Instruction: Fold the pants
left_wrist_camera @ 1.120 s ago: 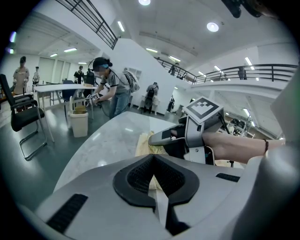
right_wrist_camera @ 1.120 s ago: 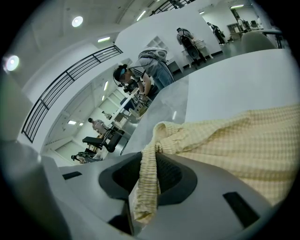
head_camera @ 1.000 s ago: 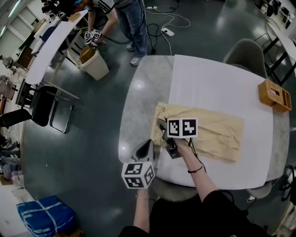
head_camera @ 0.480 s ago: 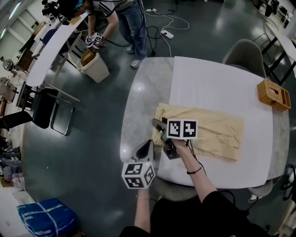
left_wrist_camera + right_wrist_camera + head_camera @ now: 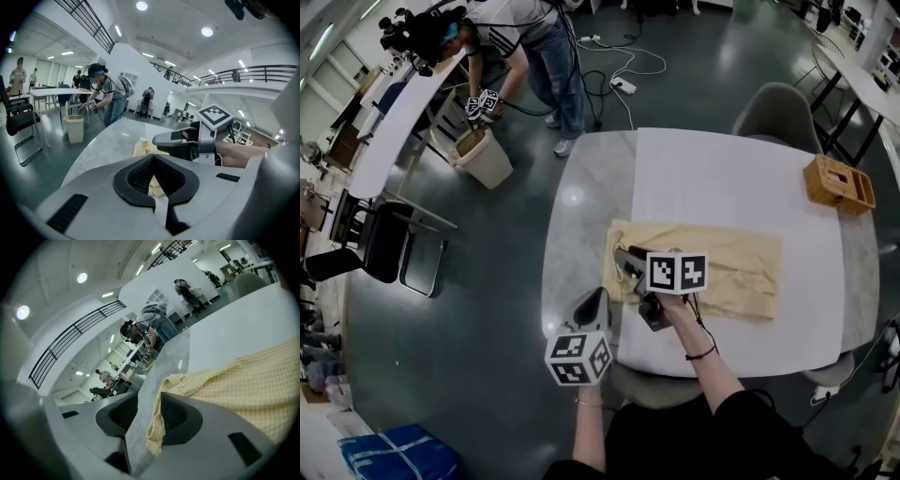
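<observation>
The right hand-held gripper (image 5: 625,263) is at the left end of the pants (image 5: 727,267). Its jaws stand apart and have just been closing a little. A hem of the yellow checked cloth hangs between them against one jaw, not pinched. The left hand-held gripper (image 5: 592,303) hovers just beside it over the near left edge of the surface (image 5: 581,225). Its jaws are drawn nearly together with nothing between them.

The pants lie as a long flat strip across the near part of a white sheet (image 5: 722,173), their left end reaching onto the bare grey stone. A wicker basket (image 5: 838,183) stands at the far right corner, well apart from them. A grey chair (image 5: 778,108) is pushed in at the far side.

Round the surface is a glossy dark floor (image 5: 487,281) with cables (image 5: 614,66) lying on it. To the far left, a person (image 5: 525,37) bends over a pale bin (image 5: 483,157) beside a long white table (image 5: 394,122), and a black chair (image 5: 384,239) stands nearer.
</observation>
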